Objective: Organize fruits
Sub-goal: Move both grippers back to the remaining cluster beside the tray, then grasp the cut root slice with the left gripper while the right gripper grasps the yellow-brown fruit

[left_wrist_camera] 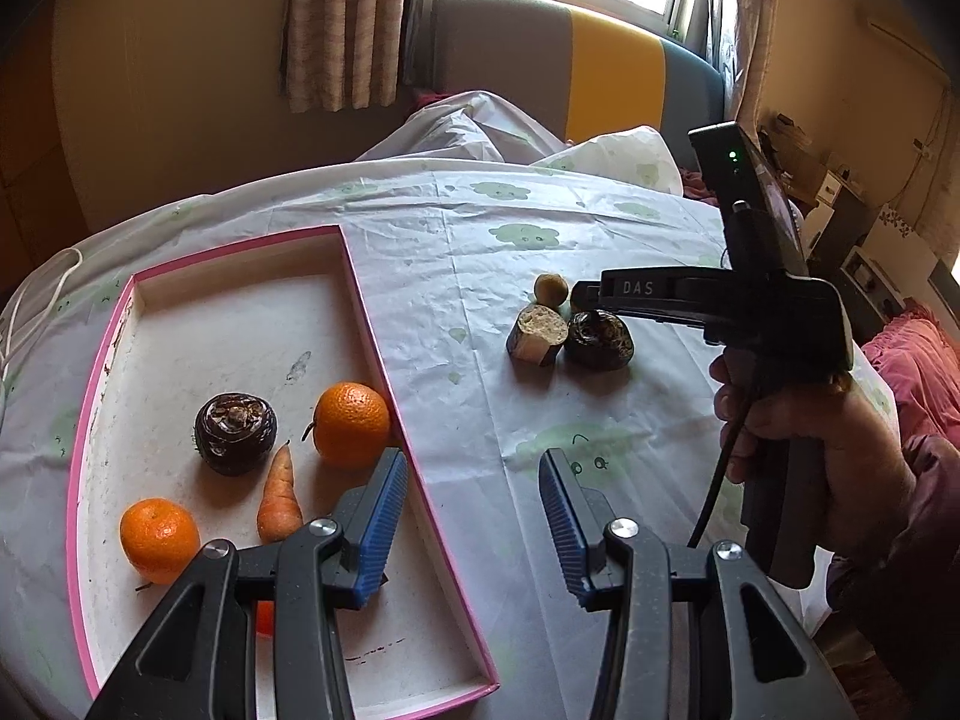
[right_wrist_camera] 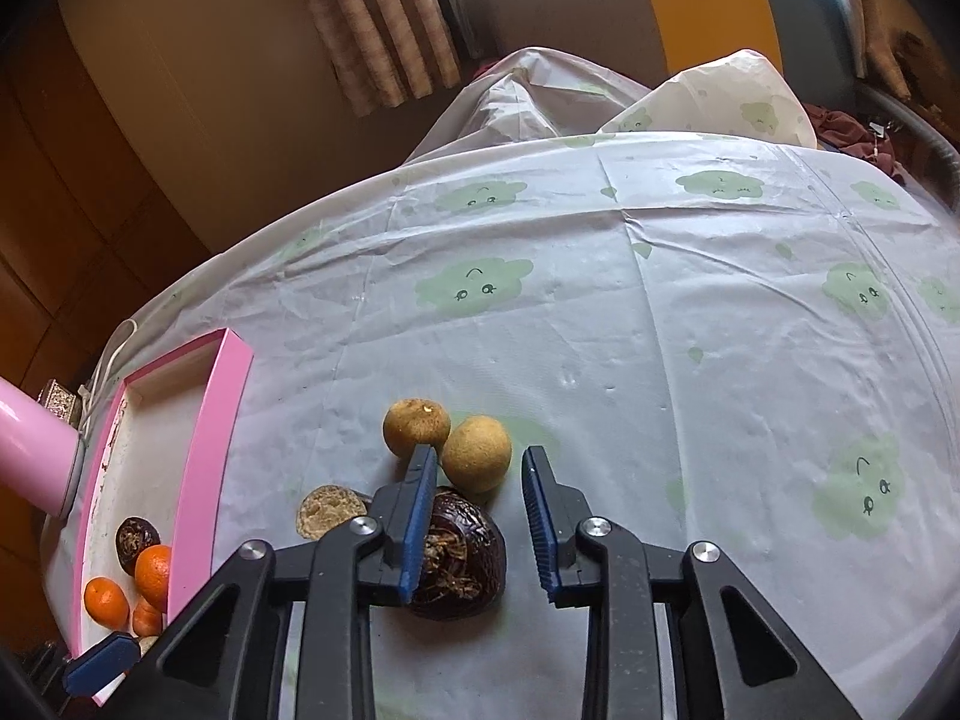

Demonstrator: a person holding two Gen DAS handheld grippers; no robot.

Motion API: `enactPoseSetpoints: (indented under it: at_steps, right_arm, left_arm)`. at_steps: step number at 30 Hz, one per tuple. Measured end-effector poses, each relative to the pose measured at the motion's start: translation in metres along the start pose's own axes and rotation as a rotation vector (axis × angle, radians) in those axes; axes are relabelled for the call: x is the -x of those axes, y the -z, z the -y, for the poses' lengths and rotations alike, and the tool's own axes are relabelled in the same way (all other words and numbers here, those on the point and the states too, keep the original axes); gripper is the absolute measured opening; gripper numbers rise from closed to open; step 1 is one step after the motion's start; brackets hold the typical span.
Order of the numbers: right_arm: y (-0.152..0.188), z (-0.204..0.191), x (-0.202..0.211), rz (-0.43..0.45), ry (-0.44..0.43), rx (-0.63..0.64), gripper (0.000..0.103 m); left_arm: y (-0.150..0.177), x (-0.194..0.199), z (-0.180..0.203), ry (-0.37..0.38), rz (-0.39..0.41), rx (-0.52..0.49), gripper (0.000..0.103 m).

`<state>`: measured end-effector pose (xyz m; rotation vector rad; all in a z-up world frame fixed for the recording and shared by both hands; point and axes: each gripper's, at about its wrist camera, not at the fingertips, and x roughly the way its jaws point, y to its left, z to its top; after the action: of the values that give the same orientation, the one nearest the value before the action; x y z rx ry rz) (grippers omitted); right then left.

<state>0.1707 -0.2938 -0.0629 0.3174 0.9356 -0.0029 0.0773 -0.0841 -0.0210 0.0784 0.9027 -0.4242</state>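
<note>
Daylight from a curtained window falls on a bench [left_wrist_camera: 480, 222] under a pale plastic cloth printed with green clouds. A shallow pink-rimmed box [left_wrist_camera: 372, 324] lies on it, its white floor scuffed and stained.

Inside the box sit two bright oranges, one against the right wall [left_wrist_camera: 351, 423] and one near the front left corner [left_wrist_camera: 159, 537], with a small carrot [left_wrist_camera: 281, 498] between them. A dark, glossy, wrinkled fruit [left_wrist_camera: 235, 432] lies just behind the carrot.

To the right of the box, well clear of its rim, a small cluster lies on the cloth. It has a second dark wrinkled fruit [right_wrist_camera: 465, 564], a cut piece with a pale crumbly face [right_wrist_camera: 327, 519] on the box side of it, and two dull tan round fruits [right_wrist_camera: 417, 426] [right_wrist_camera: 480, 468] just beyond.

The left gripper [left_wrist_camera: 471, 459] hangs over the box's right wall, blue ribbed fingers spread wide, holding and touching nothing.

The right gripper [right_wrist_camera: 478, 453], held in a hand [left_wrist_camera: 828, 450], points down at the cluster. Its fingers stand apart and nothing is pinched. The nearer tan fruit shows in the gap ahead, and the dark fruit lies under the finger on the box side. Whether that finger touches it, I cannot tell.
</note>
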Motion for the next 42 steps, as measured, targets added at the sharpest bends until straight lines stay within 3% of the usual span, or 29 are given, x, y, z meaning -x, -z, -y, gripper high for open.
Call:
enactPoseSetpoints:
  at_steps: [10,26,34,42]
  right_arm:
    - [-0.002,-0.002,-0.002,0.016,0.013,0.017,0.024]
    - [0.003,0.003,0.009,0.019,0.071,0.072,0.023]
    - [0.003,0.004,0.008,0.013,0.06,0.077,0.023]
    - [0.002,0.004,0.007,0.012,0.057,0.083,0.023]
  left_arm:
    - [-0.009,-0.012,0.009,0.006,-0.007,-0.001,0.046]
    - [-0.053,-0.066,0.025,0.031,-0.032,0.035,0.044]
    - [-0.057,-0.091,0.038,0.051,-0.082,-0.094,0.044]
    - [-0.064,-0.108,0.033,0.066,-0.123,-0.083,0.044]
